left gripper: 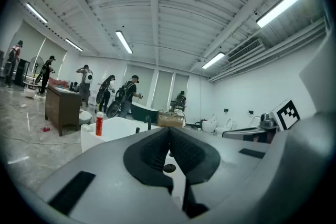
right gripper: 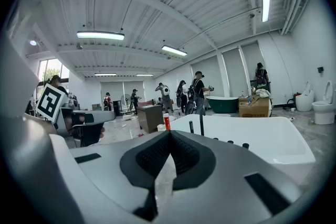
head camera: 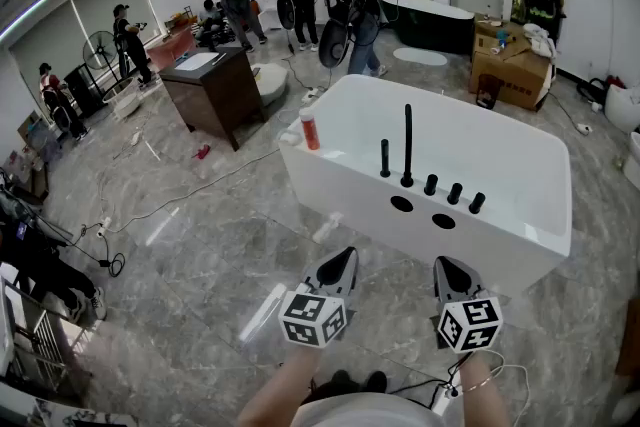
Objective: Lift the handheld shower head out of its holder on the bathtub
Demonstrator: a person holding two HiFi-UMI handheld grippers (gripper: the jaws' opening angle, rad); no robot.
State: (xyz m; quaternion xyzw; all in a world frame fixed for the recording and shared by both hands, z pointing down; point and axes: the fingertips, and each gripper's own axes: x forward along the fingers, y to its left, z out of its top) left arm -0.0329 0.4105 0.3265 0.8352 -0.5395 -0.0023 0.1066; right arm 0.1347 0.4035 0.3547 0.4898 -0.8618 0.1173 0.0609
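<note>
A white bathtub (head camera: 520, 175) stands ahead of me on the marble floor. The black handheld shower head (head camera: 407, 145) stands upright in its holder on the tub's near rim, between a short black spout (head camera: 385, 158) and three black knobs (head camera: 454, 193). My left gripper (head camera: 347, 257) and right gripper (head camera: 446, 266) hover side by side short of the tub, both shut and empty. In the right gripper view the shower head (right gripper: 201, 123) rises above the shut jaws, with the tub (right gripper: 262, 139) beyond. The left gripper view shows the tub (left gripper: 118, 127) further off.
A red bottle (head camera: 310, 130) stands on the tub's left corner. A brown cabinet (head camera: 215, 87) is to the left behind it. Several people stand at the back near a dark tub (head camera: 432, 21) and cardboard boxes (head camera: 512, 67). Cables (head camera: 150, 210) trail across the floor.
</note>
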